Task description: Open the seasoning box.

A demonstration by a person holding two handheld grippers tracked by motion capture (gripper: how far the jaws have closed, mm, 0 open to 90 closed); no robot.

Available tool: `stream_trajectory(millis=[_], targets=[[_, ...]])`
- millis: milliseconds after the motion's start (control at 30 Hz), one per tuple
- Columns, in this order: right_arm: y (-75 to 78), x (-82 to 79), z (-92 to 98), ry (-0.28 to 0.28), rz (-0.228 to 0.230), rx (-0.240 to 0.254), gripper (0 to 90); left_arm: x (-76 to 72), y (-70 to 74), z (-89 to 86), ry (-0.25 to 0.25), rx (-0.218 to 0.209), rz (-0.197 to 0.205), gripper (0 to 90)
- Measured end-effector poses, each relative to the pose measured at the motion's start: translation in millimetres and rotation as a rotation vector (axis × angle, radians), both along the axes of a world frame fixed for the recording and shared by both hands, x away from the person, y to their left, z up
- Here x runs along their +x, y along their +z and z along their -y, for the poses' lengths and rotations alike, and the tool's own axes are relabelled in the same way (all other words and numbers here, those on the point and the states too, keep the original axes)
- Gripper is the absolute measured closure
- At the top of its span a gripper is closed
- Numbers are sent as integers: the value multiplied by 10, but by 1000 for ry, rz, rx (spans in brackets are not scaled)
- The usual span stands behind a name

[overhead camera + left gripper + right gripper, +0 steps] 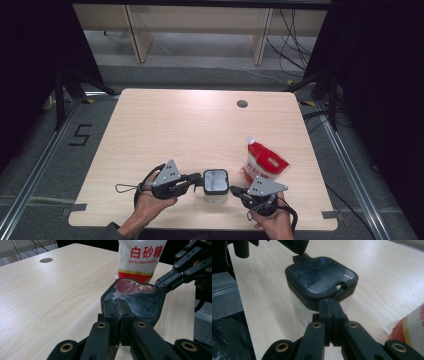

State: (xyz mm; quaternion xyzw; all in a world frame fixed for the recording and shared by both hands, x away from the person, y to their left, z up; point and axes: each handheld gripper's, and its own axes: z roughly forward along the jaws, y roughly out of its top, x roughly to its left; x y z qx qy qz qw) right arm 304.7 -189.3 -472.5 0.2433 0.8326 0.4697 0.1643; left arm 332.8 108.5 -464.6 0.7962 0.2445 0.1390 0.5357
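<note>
One clear square plastic jar with a black lid [215,185] stands near the front edge of the pale wooden counter [175,125]. The left gripper [198,179] and right gripper [235,190] meet its lid from opposite sides, fingers closed together. A red-and-white sugar pouch [264,162] stands just beside it.

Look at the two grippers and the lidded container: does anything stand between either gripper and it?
Nothing visible does. The left gripper and right gripper, both shut, already meet the black lid of the container from opposite sides. The sugar bag stands apart, beyond the right gripper.
</note>
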Motion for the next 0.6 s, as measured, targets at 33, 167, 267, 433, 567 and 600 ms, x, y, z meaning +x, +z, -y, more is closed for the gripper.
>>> stream_trajectory(millis=[33, 167, 267, 433, 567, 600], targets=[[4, -4, 5, -3, -2, -7, 900, 5, 4, -9, -8, 15, 6, 872], [-4, 0, 1, 3, -11, -7, 900, 10, -1, -2, -10, 0, 7, 873], [-3, 0, 1, 3, -18, -11, 900, 16, -1, -8, -13, 4, 11, 873], [-2, 4, 2, 8, -16, -1, 900, 17, -3, -7, -10, 1, 8, 875], [15, 1, 3, 6, -9, 0, 900, 3, -9, 0, 10, -13, -5, 877], [19, 1, 5, 9, -14, 1, 900, 2, -9, -1, 11, -13, -5, 877]])
